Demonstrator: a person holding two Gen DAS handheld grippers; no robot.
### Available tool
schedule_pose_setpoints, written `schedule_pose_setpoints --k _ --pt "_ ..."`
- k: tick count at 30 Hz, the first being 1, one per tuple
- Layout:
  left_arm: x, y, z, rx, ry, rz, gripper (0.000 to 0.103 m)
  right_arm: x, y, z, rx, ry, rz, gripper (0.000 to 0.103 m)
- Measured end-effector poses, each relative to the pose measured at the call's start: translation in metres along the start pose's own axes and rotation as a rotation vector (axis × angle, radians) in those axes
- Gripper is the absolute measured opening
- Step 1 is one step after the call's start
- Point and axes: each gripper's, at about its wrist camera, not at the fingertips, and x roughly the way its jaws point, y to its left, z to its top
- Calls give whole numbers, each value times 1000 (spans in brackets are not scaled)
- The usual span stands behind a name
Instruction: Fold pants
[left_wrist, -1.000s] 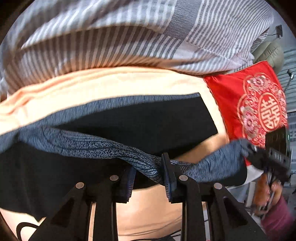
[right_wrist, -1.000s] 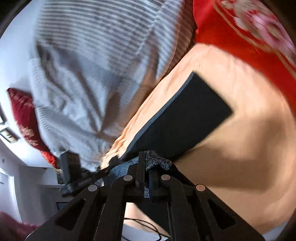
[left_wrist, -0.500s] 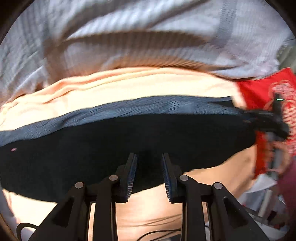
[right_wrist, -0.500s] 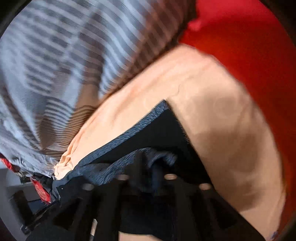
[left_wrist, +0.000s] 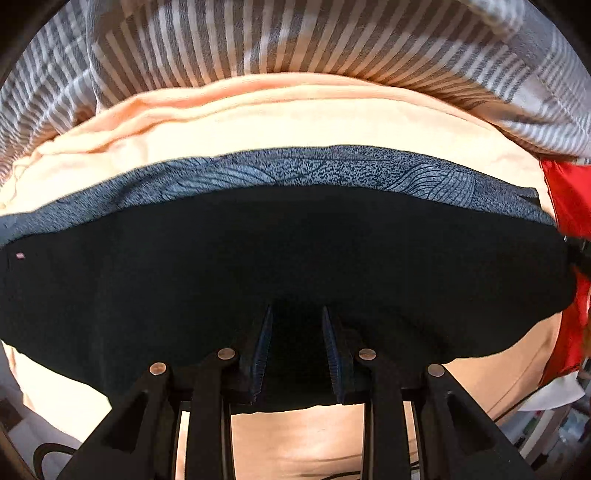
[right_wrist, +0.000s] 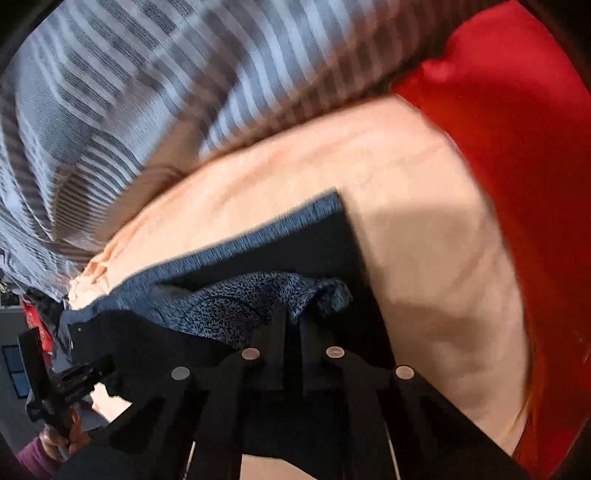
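Observation:
The dark pants (left_wrist: 288, 251) lie flat across a peach bed sheet (left_wrist: 280, 122), their grey-blue patterned band (left_wrist: 295, 170) along the far edge. My left gripper (left_wrist: 297, 332) is open and empty, its fingers over the near edge of the pants. In the right wrist view my right gripper (right_wrist: 291, 325) is shut on the patterned band (right_wrist: 251, 299) at the right end of the pants (right_wrist: 325, 240). The left gripper shows there at the lower left (right_wrist: 66, 380).
A grey-and-white striped blanket (left_wrist: 295, 40) is bunched along the far side of the bed. A red cushion (right_wrist: 517, 129) lies to the right. The peach sheet (right_wrist: 424, 258) extends right of the pants.
My left gripper let go of the patterned band and stands open. The raised fold has been laid down, so the pants now lie flat. My right gripper still holds the band.

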Motion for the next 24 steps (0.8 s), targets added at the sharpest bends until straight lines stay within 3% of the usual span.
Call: schedule_pose_setpoints --k 2,6,8,9,12,13,14,16,18,20,24 --pt "-1 2 3 2 -14 14 30 -8 -4 10 15 -54 -27 6" --pt "5 20 9 -82 -3 43 30 -1 -37 33 199 -32 -8 12" --pt "0 29 4 -110 -11 36 30 -15 -40 31 233 -69 -27 44" --pt "-3 32 2 -107 -18 41 30 -27 -38 27 223 -103 -36 49" --pt "-11 39 -4 -79 -39 53 30 -51 -8 6 76 -143 -44 48" --pt "-9 39 -4 -68 -41 54 30 -52 1 -1 30 -137 -43 42" --pt "-5 37 -2 -65 -37 60 30 -45 20 -14 -60 -102 -52 36" --pt "10 28 8 -67 -15 66 30 -23 43 -29 -169 -35 -87 33" --pt "20 20 19 -59 -50 95 30 2 54 -39 -240 -7 -166 33" --pt "20 16 31 -56 -101 113 30 19 44 -36 -255 -25 -250 29" --pt "13 27 46 -97 -104 71 30 9 25 -25 -117 -44 -166 26"
